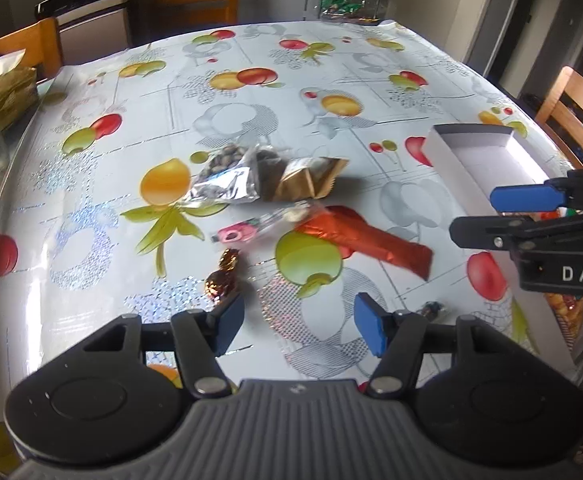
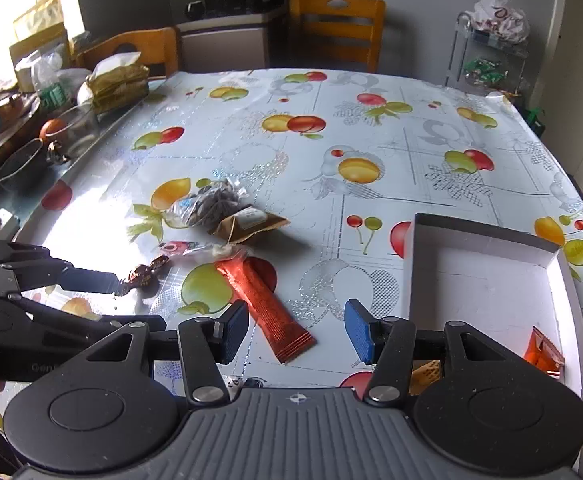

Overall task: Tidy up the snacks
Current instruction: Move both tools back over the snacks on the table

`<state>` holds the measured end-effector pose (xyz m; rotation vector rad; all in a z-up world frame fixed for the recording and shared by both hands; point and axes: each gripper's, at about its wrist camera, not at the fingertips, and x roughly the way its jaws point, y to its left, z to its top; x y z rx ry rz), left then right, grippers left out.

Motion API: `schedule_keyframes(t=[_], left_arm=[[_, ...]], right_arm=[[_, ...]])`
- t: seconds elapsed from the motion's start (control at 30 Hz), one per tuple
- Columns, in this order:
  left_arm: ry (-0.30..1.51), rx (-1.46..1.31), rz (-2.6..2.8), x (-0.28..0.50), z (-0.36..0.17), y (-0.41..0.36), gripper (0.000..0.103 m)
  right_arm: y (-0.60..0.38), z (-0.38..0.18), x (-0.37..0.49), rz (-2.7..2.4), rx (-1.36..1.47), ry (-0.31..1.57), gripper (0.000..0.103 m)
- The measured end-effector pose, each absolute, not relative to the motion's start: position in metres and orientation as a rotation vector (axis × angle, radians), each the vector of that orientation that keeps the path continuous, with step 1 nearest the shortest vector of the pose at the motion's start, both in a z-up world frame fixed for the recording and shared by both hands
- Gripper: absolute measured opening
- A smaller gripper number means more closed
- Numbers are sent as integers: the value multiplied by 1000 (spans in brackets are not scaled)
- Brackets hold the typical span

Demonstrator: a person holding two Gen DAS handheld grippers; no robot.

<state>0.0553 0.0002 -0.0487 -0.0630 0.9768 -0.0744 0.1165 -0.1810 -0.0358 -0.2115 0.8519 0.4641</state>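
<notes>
Snacks lie on the fruit-print tablecloth: a long orange foil bar (image 1: pixel 371 242) (image 2: pixel 265 306), a clear bag of nuts (image 1: pixel 227 174) (image 2: pixel 211 206), a brown paper packet (image 1: pixel 307 178) (image 2: pixel 251 222), a pink-labelled clear wrapper (image 1: pixel 237 234) (image 2: pixel 179 247) and a brown foil candy (image 1: pixel 223 278) (image 2: pixel 145 272). A white open box (image 1: pixel 487 160) (image 2: pixel 487 280) holds an orange packet (image 2: pixel 543 354). My left gripper (image 1: pixel 297 320) is open and empty, its left pad beside the brown candy. My right gripper (image 2: pixel 297 332) is open and empty, above the orange bar's near end and left of the box.
Wooden chairs (image 2: pixel 337 28) stand around the table. Clutter with a tissue pack (image 2: pixel 117 84) and bowls (image 2: pixel 21 164) lines the left edge. A wire shelf (image 2: pixel 491 52) stands at the back right. A small dark candy (image 1: pixel 433 308) lies near my left gripper's right finger.
</notes>
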Motion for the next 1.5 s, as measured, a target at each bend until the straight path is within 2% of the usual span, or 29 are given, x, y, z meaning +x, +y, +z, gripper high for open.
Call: schedule_keyframes(t=[0.87, 0.93, 1.07, 1.2, 1.5], left_arm=[[979, -80, -12, 79, -79, 30, 60], [977, -71, -20, 81, -81, 30, 48], [991, -65, -29, 83, -86, 32, 31], [980, -47, -36, 82, -89, 32, 28], [971, -20, -55, 86, -89, 33, 27]], right_arm=[[-167, -56, 123, 502, -269, 915, 52], [-166, -57, 124, 500, -269, 920, 52], [-165, -61, 126, 498, -272, 929, 52], [-162, -65, 129, 501, -274, 942, 52], [-148, -76, 141, 538, -300, 945, 52]])
